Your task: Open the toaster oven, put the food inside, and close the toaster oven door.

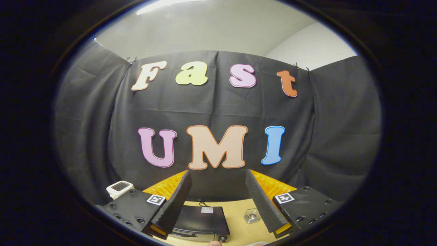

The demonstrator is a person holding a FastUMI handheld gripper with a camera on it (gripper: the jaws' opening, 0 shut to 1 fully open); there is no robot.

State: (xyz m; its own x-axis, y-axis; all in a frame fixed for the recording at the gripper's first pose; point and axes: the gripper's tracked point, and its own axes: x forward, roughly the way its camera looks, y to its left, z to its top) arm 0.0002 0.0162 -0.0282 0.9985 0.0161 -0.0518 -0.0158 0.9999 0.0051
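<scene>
The gripper is held high above the tabletop, its two fingers spread wide apart with nothing between them — released, grasping nothing. Each finger has a ridged inner face, and the two slant outward toward the near side.

Below and between the fingers, nearer the left one, sits the toaster oven, seen from above: a dark flat top with a small pale label near its far edge and a shiny metal front strip on the near side with a knob at the right end. Whether its door is open or closed cannot be told from this angle. A cord leads off its far side toward the wall.

Just right of the oven, close to the right finger, a small clear container rests on the light wooden tabletop — its contents are too small to make out. Far left, beyond the left finger's mount, stands a small white device with a dark slotted face.
</scene>
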